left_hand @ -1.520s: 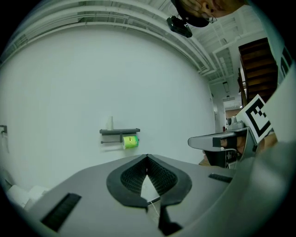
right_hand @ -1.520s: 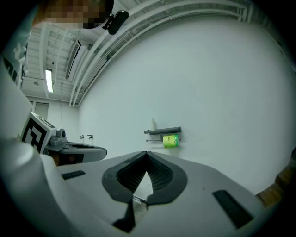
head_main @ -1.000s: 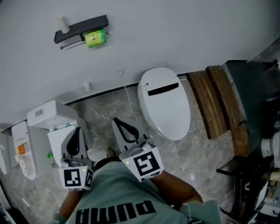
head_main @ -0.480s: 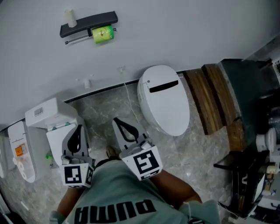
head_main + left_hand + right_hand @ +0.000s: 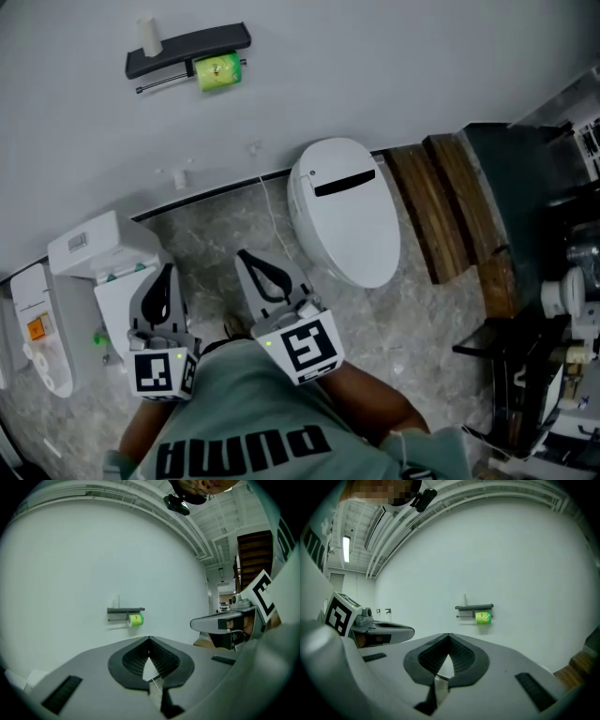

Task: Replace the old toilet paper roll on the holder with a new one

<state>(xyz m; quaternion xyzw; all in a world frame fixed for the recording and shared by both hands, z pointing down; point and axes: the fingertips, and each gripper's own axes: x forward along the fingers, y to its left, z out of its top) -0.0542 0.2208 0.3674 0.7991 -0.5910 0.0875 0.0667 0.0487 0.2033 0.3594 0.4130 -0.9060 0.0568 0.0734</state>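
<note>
Noted at far left: white box-like unit (image 5: 98,246) on the marbled floor (image 5: 211,239). Left tool (image 5: 168,272) above that unit, closed, tips together, nothing between them. On the wall higher up, well apart from both tools: dark holder (image 5: 187,49) with a green toilet paper roll (image 5: 217,72) hanging on its bar, under the right half of the shelf. Small white upright cylinder (image 5: 147,36) on the shelf's left end. Right tool (image 5: 246,258) just beside the left one, likewise closed and empty, pointed toward the wall. Further right: white toilet (image 5: 342,220), lid down, against the wall. Then wooden slats (image 5: 450,220) next to a dark cabinet (image 5: 534,187).
</note>
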